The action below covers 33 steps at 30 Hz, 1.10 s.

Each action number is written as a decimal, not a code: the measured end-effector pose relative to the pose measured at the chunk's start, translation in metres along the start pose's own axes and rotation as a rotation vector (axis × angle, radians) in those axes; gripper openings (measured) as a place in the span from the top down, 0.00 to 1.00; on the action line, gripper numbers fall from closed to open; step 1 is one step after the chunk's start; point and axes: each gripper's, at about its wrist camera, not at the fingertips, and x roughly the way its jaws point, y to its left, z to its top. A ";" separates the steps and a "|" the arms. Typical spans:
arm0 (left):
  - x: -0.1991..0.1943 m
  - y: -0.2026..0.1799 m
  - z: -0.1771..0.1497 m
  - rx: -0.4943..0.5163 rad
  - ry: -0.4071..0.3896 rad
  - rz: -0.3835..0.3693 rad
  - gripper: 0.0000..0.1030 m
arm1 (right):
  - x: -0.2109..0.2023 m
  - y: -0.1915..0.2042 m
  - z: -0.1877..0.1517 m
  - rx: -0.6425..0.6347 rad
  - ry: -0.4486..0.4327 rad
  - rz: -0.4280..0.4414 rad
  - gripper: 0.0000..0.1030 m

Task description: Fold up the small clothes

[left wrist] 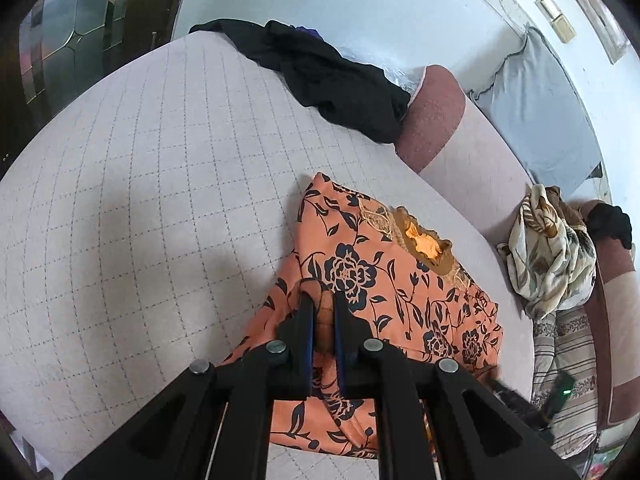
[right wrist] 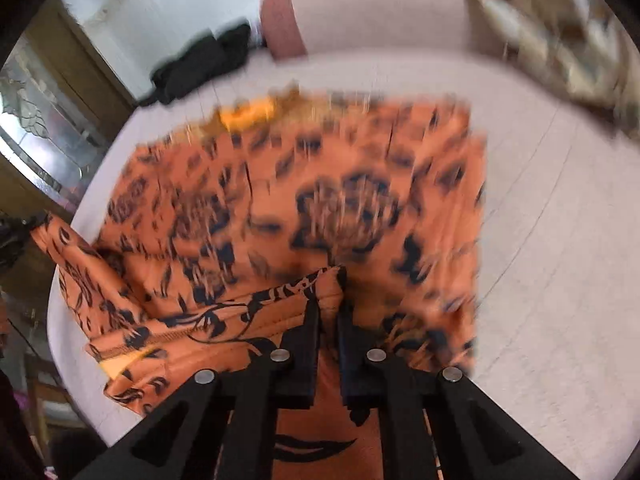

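Note:
An orange garment (left wrist: 400, 280) with a dark flower print lies on the pale checked sofa seat (left wrist: 140, 200), its gold-trimmed neckline toward the backrest. My left gripper (left wrist: 322, 296) is shut on a bunched edge of that cloth near its left side. In the blurred right wrist view the same orange garment (right wrist: 320, 200) spreads across the seat, and my right gripper (right wrist: 329, 280) is shut on a lifted fold of its near hem. A strip of hem runs off to the left from those fingers.
A black garment (left wrist: 332, 80) lies heaped at the far end of the seat by the maroon backrest (left wrist: 432, 120). A cream patterned cloth (left wrist: 548, 252) sits bundled to the right. A grey cushion (left wrist: 536, 112) leans on the wall. A glass-paned door (left wrist: 72, 40) stands left.

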 end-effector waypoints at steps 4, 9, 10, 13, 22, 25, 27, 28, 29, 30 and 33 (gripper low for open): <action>0.003 -0.003 0.027 0.000 0.007 -0.006 0.92 | -0.038 -0.018 0.025 0.106 -0.174 0.031 0.92; 0.037 -0.015 0.079 0.003 0.027 0.019 0.92 | -0.045 -0.059 0.072 0.316 -0.325 0.021 0.92; 0.048 -0.018 0.089 0.005 0.035 0.022 0.92 | -0.040 -0.073 0.085 0.372 -0.348 0.014 0.92; 0.086 -0.033 0.119 0.031 0.044 0.048 0.91 | -0.021 -0.097 0.112 0.459 -0.376 -0.009 0.92; 0.168 -0.013 0.133 -0.008 0.036 0.150 0.69 | 0.077 -0.141 0.134 0.624 -0.221 0.012 0.88; 0.142 -0.002 0.123 -0.055 -0.068 0.109 0.63 | 0.072 -0.154 0.127 0.663 -0.241 0.059 0.87; 0.114 -0.001 0.112 -0.064 -0.149 0.113 0.53 | 0.050 -0.159 0.121 0.684 -0.309 0.064 0.87; 0.100 -0.002 0.107 -0.061 -0.183 0.130 0.44 | 0.037 -0.161 0.118 0.692 -0.351 0.052 0.87; 0.083 -0.003 0.100 -0.062 -0.225 0.154 0.41 | 0.022 -0.162 0.115 0.703 -0.393 0.050 0.87; 0.068 -0.004 0.091 -0.065 -0.259 0.179 0.40 | 0.011 -0.163 0.113 0.713 -0.415 0.052 0.87; 0.040 -0.017 0.055 -0.036 -0.249 0.216 0.35 | -0.020 -0.152 0.106 0.690 -0.443 0.035 0.86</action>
